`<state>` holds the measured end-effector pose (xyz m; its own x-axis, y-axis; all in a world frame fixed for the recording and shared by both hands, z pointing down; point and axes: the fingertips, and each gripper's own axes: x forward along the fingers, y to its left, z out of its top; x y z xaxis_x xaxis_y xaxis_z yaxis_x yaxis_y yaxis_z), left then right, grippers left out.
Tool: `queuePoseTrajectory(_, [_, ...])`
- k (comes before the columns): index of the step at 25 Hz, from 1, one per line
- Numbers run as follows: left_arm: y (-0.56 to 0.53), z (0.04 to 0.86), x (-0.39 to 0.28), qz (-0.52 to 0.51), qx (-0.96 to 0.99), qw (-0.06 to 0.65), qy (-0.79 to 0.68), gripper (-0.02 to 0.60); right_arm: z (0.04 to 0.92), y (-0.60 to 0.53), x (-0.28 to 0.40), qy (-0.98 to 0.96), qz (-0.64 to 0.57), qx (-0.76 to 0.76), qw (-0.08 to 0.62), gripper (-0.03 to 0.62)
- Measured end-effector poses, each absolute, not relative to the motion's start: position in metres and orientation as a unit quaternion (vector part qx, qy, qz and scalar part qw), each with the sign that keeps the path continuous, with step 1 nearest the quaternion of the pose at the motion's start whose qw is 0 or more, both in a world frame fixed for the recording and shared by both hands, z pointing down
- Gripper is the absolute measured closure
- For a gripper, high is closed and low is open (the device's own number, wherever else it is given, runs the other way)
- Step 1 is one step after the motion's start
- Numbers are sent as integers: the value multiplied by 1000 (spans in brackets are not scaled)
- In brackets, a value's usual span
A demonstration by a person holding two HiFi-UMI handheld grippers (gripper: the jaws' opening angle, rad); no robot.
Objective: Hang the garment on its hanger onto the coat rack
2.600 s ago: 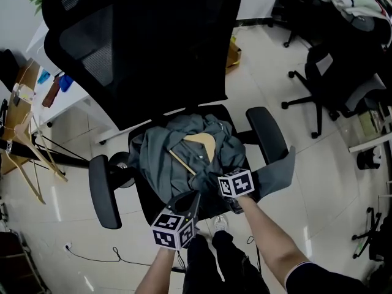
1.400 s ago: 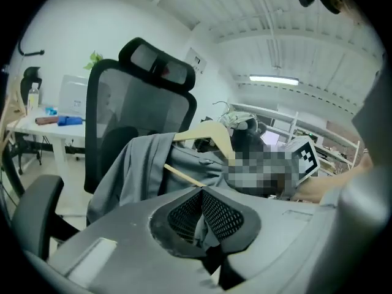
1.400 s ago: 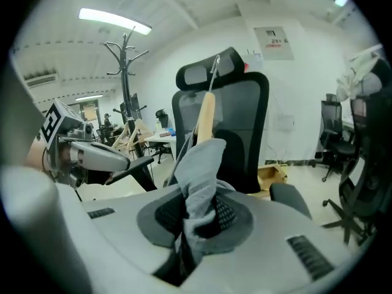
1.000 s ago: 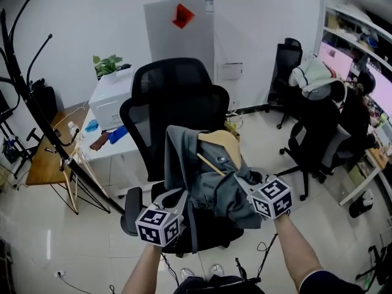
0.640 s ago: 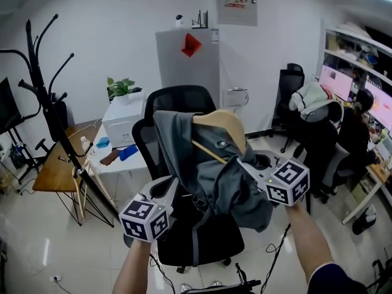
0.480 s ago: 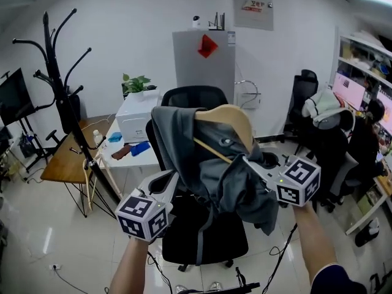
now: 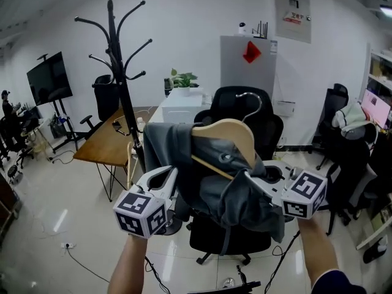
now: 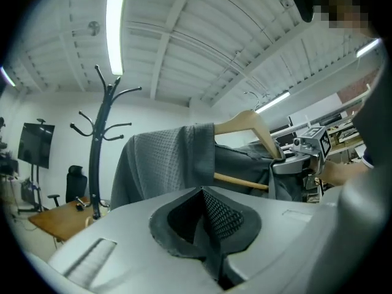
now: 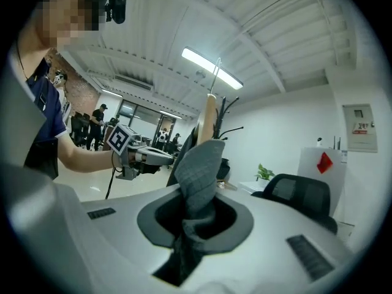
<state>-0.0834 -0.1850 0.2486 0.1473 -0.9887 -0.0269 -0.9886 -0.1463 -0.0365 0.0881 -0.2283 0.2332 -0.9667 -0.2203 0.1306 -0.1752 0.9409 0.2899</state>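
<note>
A grey garment [image 7: 214, 173] hangs on a wooden hanger [image 7: 229, 130] whose metal hook [image 7: 248, 103] points up, held at chest height in front of me. My left gripper [image 7: 168, 176] is shut on the garment's left side, with waffle fabric [image 8: 214, 216] pinched in its jaws. My right gripper [image 7: 252, 179] is shut on the right side, a fold of cloth [image 9: 196, 182] clamped between its jaws. The black coat rack [image 7: 119, 60] stands to the left behind the garment, apart from it. In the left gripper view the coat rack [image 8: 98, 139] rises left of the draped garment [image 8: 165, 164].
A black office chair [image 7: 266, 124] stands right behind the garment. A wooden table [image 7: 104, 143] sits by the rack's base. A white cabinet [image 7: 248, 57], a plant [image 7: 182, 78] and a TV [image 7: 50, 77] line the wall. More chairs [image 7: 346, 143] stand at right.
The garment on its hanger has been lifted off the chair seat and held up. My view has swung up and left, so the coat rack now stands closer to the middle.
</note>
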Motion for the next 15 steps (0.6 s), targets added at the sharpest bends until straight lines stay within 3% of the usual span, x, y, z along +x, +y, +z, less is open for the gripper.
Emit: queuePoseTrajectory(15, [27,247,-221,9,-669,29,743,578,244,-53,-103,-991,-103,-55,64,548])
